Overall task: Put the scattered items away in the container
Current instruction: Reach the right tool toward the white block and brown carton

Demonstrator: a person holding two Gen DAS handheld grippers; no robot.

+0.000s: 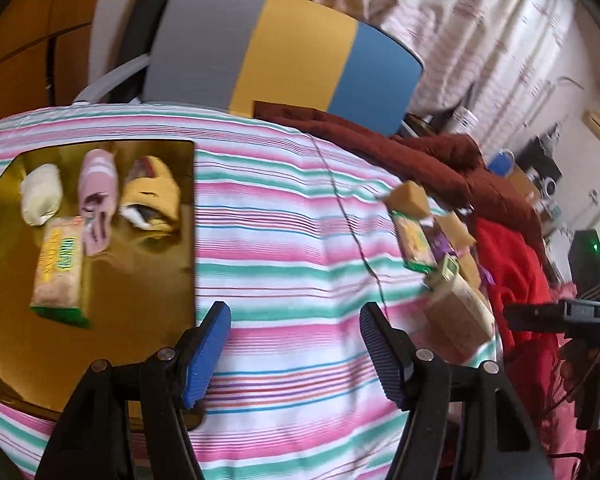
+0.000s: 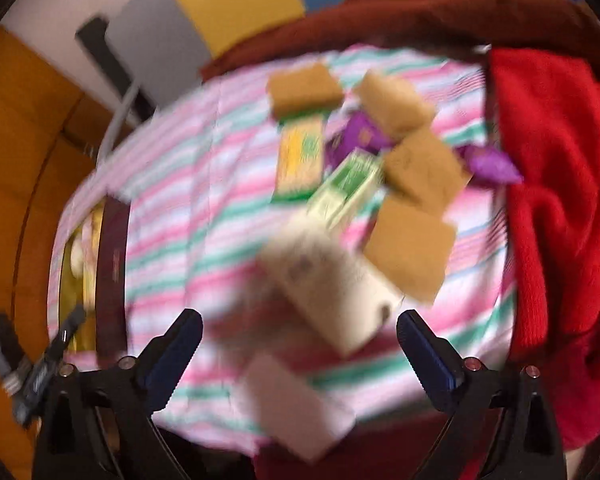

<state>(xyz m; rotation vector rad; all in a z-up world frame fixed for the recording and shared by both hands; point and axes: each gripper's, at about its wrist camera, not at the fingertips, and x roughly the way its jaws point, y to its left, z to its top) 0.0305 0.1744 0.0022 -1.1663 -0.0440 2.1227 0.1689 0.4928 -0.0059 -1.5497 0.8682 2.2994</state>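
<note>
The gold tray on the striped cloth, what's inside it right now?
Inside the gold tray: a cream pouch, a pink slipper, a yellow slipper and a cracker packet. Its near corner is hidden behind the left gripper's fingers.

A broad band of bare striped cloth (image 1: 284,216) lies open through the middle of the left wrist frame, between the gold tray (image 1: 140,280) at left and the huddle of packets and brown blocks (image 1: 440,248) at right. Red fabric (image 1: 516,264) and brown fabric (image 1: 412,148) wall the right edge.
</note>
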